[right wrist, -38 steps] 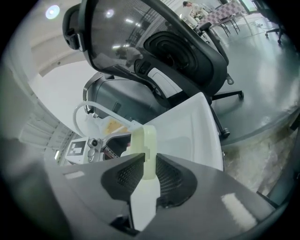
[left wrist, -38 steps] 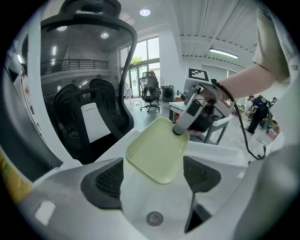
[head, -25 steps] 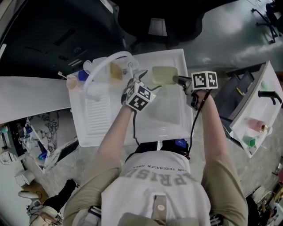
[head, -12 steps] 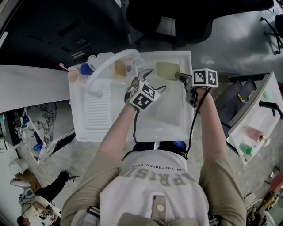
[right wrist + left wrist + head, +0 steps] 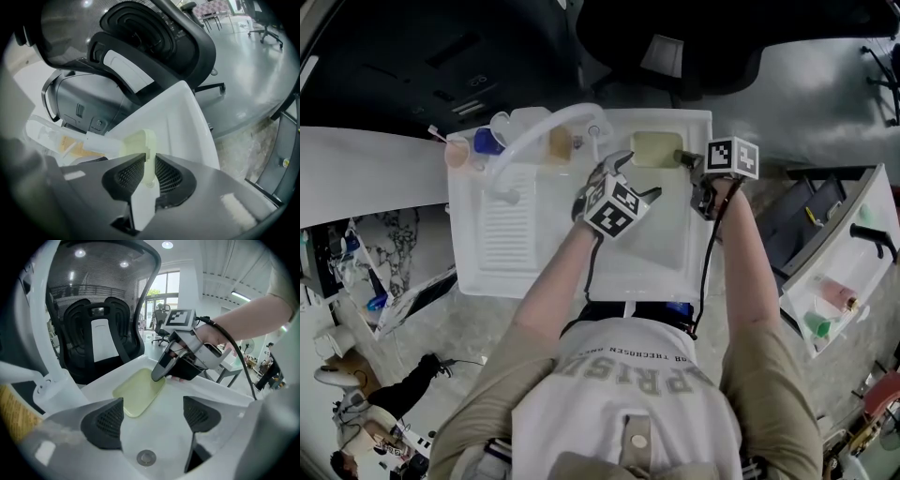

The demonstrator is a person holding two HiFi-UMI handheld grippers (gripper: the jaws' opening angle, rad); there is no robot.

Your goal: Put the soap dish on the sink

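- Soap dish (image 5: 139,140) sits between the jaws of the right gripper (image 5: 150,165), pinched by one thin edge of its rim. The pads are close together, with only the rim's thickness between them, and they have just been closing a little further on it.
- From the left gripper view, the dish lies nearly flat at the sink's (image 5: 581,283) far ledge, just beyond the basin. I cannot tell whether its underside already rests on the ledge.
- Left gripper (image 5: 152,416) hovers over the basin with its jaws wide apart and nothing between them. Only the basin floor and the drain (image 5: 146,457) show beyond the pads.
- In the head view, the dish (image 5: 656,148) is at the sink's back right corner, to the right of the curved white hose (image 5: 534,131).
- Risk: the grip is on one edge only, so the dish could pivot in the pads and tip.
- Risk: the near end of the dish is close to the basin's lip. If the jaws let go while it overhangs, I judge it would slide down towards the drain.
- Risk: pressing it down at a slant could knock a corner against the ledge.
- Looks: the dish is a pale yellow-green, shallow rounded rectangle with a low raised rim. It is smooth and empty.
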